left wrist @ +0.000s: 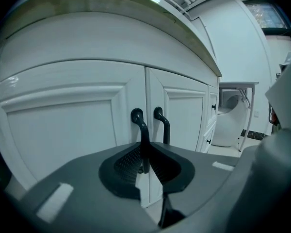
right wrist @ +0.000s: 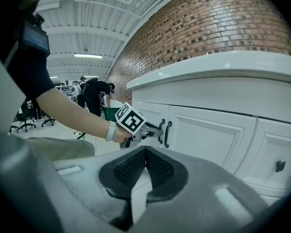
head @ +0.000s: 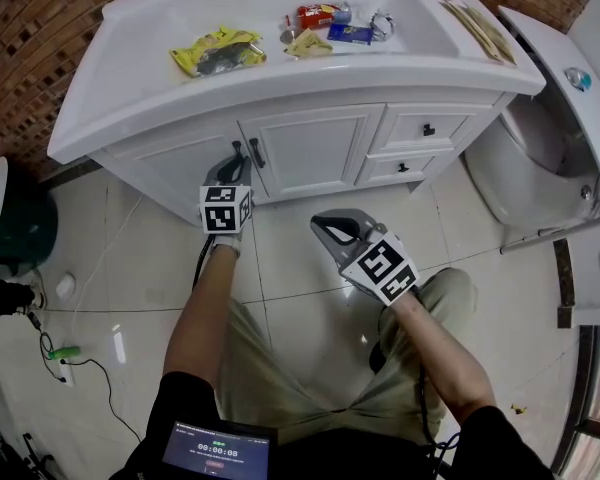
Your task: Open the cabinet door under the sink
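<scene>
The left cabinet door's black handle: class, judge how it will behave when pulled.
The black handle looks like a rigid bar, so it probably won't bend in the left gripper. Its smooth, glossy finish might let it slip. The panelled door behind it should swing rather than slide.

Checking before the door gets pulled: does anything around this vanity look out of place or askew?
Only the sink: crumpled snack wrappers lie in it, a yellow packet among them. The cabinet doors sit shut and flush; the left gripper is closed on the left door handle.
</scene>
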Tool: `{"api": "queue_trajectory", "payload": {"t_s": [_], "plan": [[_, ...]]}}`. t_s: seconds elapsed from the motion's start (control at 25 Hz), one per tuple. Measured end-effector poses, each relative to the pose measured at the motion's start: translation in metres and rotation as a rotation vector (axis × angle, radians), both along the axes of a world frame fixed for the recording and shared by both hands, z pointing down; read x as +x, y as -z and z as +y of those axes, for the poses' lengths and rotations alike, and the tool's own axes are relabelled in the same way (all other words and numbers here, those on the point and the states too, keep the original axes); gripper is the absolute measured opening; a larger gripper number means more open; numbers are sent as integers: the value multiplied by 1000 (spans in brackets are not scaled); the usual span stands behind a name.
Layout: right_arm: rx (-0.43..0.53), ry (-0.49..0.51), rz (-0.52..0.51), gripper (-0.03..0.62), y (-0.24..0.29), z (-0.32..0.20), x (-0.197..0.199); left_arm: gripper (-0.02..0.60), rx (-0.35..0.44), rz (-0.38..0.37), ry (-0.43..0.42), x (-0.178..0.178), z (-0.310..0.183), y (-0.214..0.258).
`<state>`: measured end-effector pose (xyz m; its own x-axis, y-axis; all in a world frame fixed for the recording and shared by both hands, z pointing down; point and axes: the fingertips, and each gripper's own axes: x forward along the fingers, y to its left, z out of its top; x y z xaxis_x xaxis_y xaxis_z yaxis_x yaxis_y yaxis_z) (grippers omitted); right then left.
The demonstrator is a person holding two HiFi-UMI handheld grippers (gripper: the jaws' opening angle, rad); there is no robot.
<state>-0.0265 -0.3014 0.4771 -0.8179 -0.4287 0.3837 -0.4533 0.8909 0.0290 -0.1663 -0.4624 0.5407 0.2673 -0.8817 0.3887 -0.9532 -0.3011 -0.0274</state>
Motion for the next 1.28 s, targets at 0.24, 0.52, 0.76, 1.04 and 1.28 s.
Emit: {"api": "queue_trajectory", "payload": {"t_s": [0.24,0.52,0.76,1.04,1.28], "plan": [[-4,-11,-3,-8,2,3,1,64,-4,-3,9,0,9,-1],[-1,-6,-1,-9,7,10,2,64,-5,9,9,1,24,-1],[2,3,4,-9,11,19,-3,63,-6,21,-3,1,44,-1],[10,25,13,-9,14,30,-17,61,-10,42,-18,-1,67,0],[13,47,16,-9,12,37,-33,60,-6,38,-28,-3,88,-2]]}}
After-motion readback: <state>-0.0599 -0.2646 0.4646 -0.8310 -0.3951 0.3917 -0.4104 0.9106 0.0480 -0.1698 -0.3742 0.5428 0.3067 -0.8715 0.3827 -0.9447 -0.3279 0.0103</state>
